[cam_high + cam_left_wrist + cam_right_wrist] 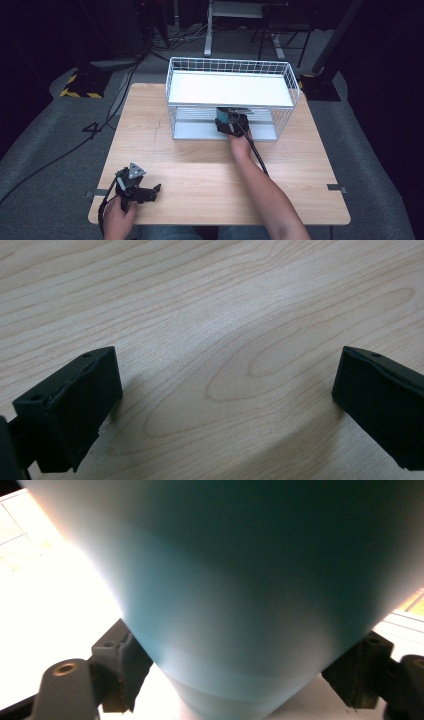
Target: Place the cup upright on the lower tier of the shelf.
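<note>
A teal object (221,119) sits at the front of the lower shelf of a white wire rack (172,90). My right gripper (229,120) reaches in under the rack's upper shelf to it. In the right gripper view the teal object (240,590) is blurred and very close, standing between the two jaws of my right gripper (240,680); the jaws flank its narrow lower end with no clear press on it. My left gripper (150,192) rests near the table's front left corner. Its jaws (225,380) stand wide apart over bare wood, holding nothing.
The wooden table (200,170) carries the two-shelf rack at its far side, with a white upper shelf (230,87). Cables and stand feet (80,85) lie on the grey floor beyond. My right forearm (270,200) crosses the table's middle.
</note>
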Tool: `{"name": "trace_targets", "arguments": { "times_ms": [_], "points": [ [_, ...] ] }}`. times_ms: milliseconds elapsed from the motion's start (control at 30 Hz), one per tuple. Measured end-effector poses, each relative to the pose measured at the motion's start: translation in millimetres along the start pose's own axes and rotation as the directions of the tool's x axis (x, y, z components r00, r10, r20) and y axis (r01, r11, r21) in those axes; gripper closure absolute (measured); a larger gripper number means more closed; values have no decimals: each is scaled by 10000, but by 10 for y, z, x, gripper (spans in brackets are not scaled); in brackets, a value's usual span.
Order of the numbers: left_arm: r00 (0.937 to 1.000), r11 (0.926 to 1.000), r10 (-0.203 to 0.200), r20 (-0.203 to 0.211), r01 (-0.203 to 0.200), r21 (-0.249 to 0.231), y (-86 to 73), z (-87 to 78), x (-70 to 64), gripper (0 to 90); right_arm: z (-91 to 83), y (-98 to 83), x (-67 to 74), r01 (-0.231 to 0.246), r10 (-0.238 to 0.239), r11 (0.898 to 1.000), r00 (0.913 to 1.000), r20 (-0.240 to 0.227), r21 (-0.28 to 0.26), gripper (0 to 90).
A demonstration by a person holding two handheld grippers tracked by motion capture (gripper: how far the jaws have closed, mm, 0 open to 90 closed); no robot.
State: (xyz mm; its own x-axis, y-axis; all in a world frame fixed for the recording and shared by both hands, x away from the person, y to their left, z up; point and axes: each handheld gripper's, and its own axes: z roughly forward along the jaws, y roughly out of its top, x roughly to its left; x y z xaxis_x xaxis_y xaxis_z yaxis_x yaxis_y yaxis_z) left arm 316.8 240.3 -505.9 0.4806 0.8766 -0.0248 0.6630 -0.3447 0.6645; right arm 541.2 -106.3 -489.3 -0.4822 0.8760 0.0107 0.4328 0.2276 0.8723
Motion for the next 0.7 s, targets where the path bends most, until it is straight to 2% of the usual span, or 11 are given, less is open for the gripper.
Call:
{"name": "trace_targets", "arguments": {
  "times_ms": [33,133,300,533,700],
  "points": [
    [10000,10000,-2,5,2,1,0,0,0,0,-2,-3,-6,33,-33,10000,10000,11,89,160],
    [10000,10000,-6,12,6,-5,1,1,0,0,-9,-3,-14,-6,6,9999,10000,-69,138,149],
    [10000,10000,1,71,0,-24,7,10,5,0,-96,4,-36,124,-124,9999,9999,69,71,104],
    [9999,9999,117,127,-117,1,19,16,20,0,-258,-13,-66,125,-126,9999,9999,105,91,105],
    [9996,9998,178,225,-178,1,36,32,39,0,-416,-18,-100,232,-232,9997,9997,-61,90,105]
  ]
}}
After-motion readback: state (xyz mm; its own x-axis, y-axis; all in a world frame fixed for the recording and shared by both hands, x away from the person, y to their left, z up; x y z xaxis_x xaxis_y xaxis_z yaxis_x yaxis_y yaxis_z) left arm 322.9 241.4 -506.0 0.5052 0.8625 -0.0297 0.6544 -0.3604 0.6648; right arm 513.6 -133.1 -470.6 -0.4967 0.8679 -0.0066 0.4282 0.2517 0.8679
